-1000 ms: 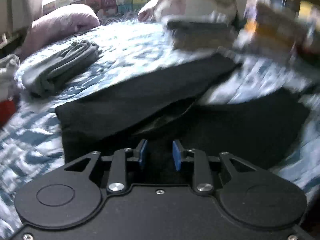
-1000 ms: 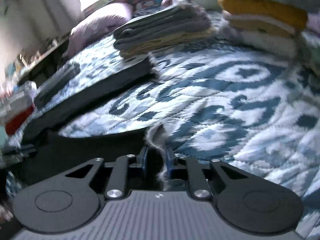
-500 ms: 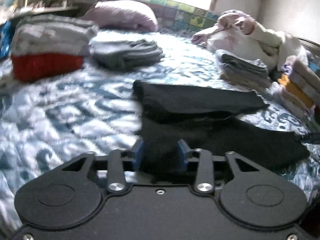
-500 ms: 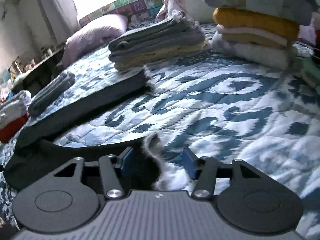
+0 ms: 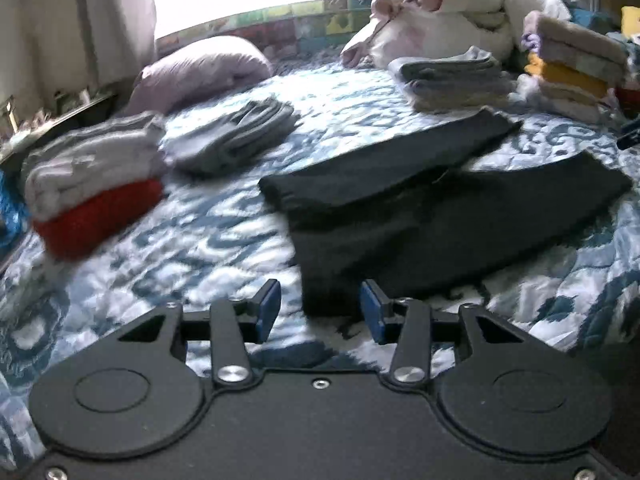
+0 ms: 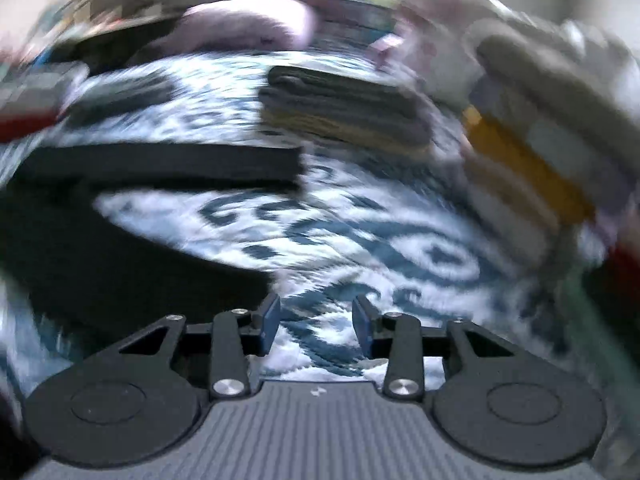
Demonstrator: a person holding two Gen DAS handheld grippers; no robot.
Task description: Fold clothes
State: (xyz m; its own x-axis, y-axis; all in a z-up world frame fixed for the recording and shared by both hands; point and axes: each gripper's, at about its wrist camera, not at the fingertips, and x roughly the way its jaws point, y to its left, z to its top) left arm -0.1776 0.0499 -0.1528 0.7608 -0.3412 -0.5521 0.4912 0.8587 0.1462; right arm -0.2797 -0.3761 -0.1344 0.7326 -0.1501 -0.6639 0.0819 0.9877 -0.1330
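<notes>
A black garment (image 5: 440, 220) lies flat on the blue-and-white quilt (image 5: 200, 248), with one long part (image 5: 384, 160) folded across its far side. My left gripper (image 5: 320, 312) is open and empty just short of the garment's near edge. In the blurred right wrist view the same black garment (image 6: 120, 248) lies at the left, its folded strip (image 6: 168, 168) beyond. My right gripper (image 6: 316, 320) is open and empty over bare quilt (image 6: 400, 256), just right of the garment's corner.
Folded stacks ring the garment: a grey-and-red pile (image 5: 96, 184) at the left, a grey bundle (image 5: 240, 136), a grey stack (image 5: 452, 84) and a yellow-and-white pile (image 5: 568, 76) at the back right. A pink pillow (image 5: 200, 72) lies at the far side.
Both grippers opened and let go of the black garment, then drew back from it. The right wrist view is swinging and blurred.
</notes>
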